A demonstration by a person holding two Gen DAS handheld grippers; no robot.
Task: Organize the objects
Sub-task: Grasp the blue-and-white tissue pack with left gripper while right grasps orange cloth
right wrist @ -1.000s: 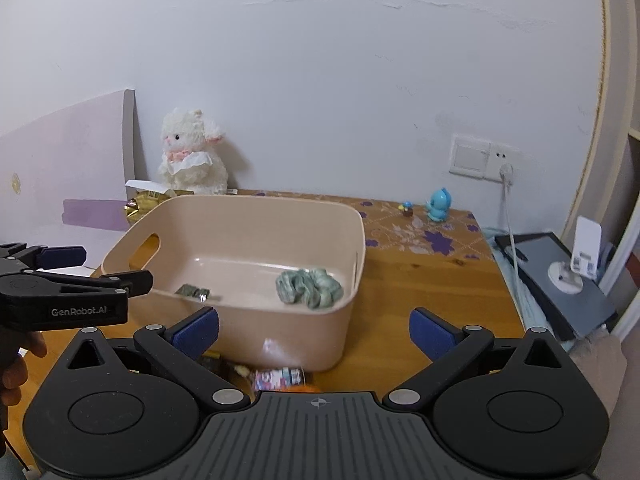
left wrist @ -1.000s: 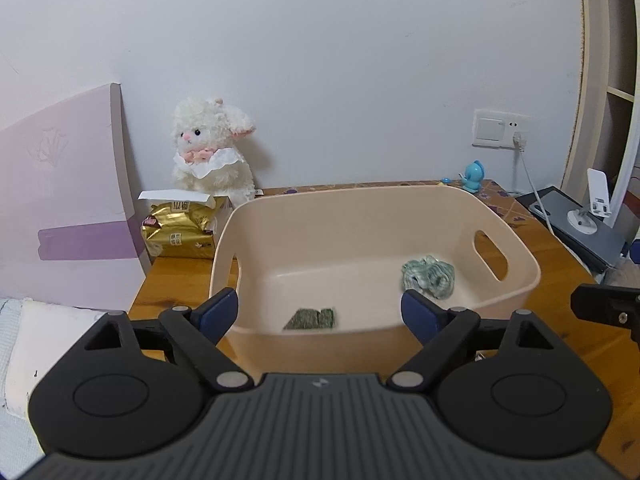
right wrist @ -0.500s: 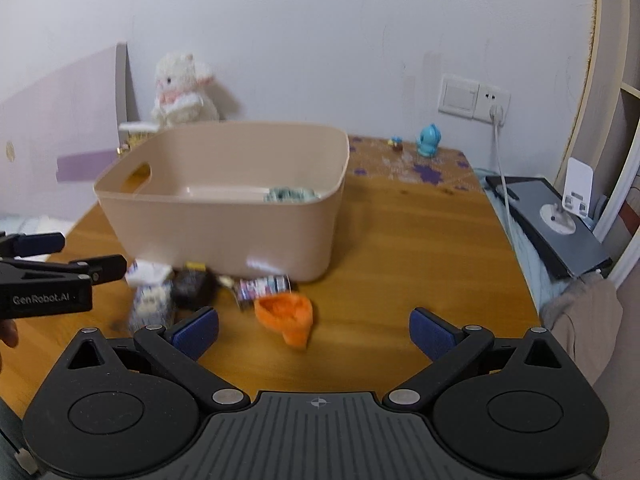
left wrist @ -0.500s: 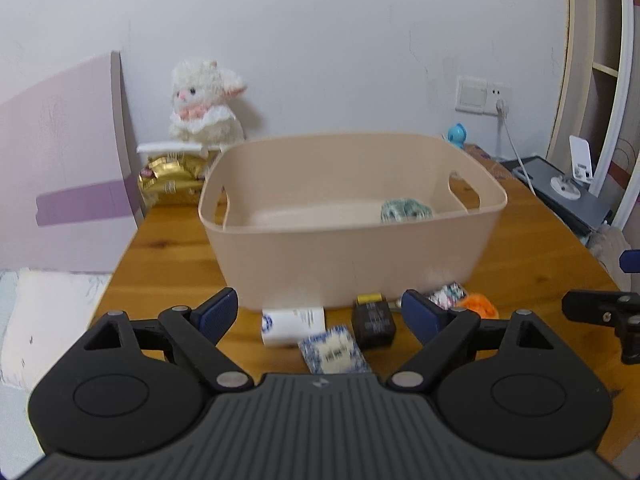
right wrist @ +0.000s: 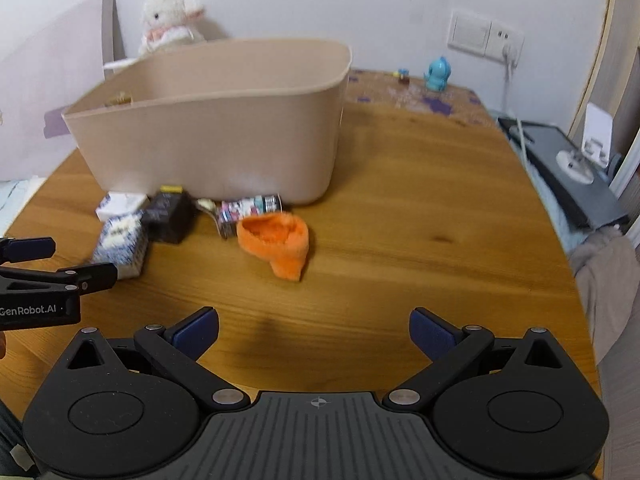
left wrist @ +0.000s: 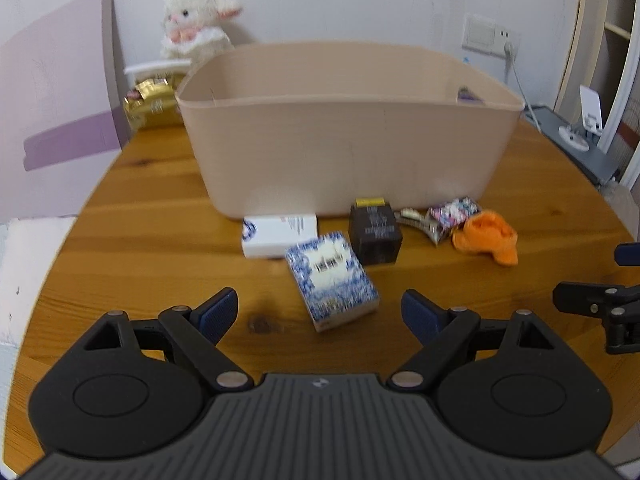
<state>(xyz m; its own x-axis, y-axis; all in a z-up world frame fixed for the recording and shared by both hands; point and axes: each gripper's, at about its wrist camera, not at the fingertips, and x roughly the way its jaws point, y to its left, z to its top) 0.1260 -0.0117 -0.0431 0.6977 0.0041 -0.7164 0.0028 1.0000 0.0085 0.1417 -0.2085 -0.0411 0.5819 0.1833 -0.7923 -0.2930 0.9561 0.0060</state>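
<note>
A beige plastic bin (left wrist: 348, 128) (right wrist: 216, 128) stands on the wooden table. In front of it lie a white box (left wrist: 278, 234), a blue patterned box (left wrist: 332, 280) (right wrist: 120, 246), a black box (left wrist: 374, 232) (right wrist: 170, 214), a colourful packet (left wrist: 452, 214) (right wrist: 248, 208) and an orange cloth (left wrist: 486, 236) (right wrist: 276, 242). My left gripper (left wrist: 318, 312) is open and empty, low over the table just before the blue patterned box. My right gripper (right wrist: 314, 332) is open and empty, nearer than the orange cloth.
A white plush lamb (left wrist: 196, 20) and a gold packet (left wrist: 152, 100) sit behind the bin at the left. A blue figurine (right wrist: 438, 74) stands at the back. A grey device (right wrist: 568, 176) with a cable lies beyond the table's right edge.
Both grippers have dropped from above the bin and pulled back to table height in front of it. The small objects before the bin have come into view. Both stay open.
</note>
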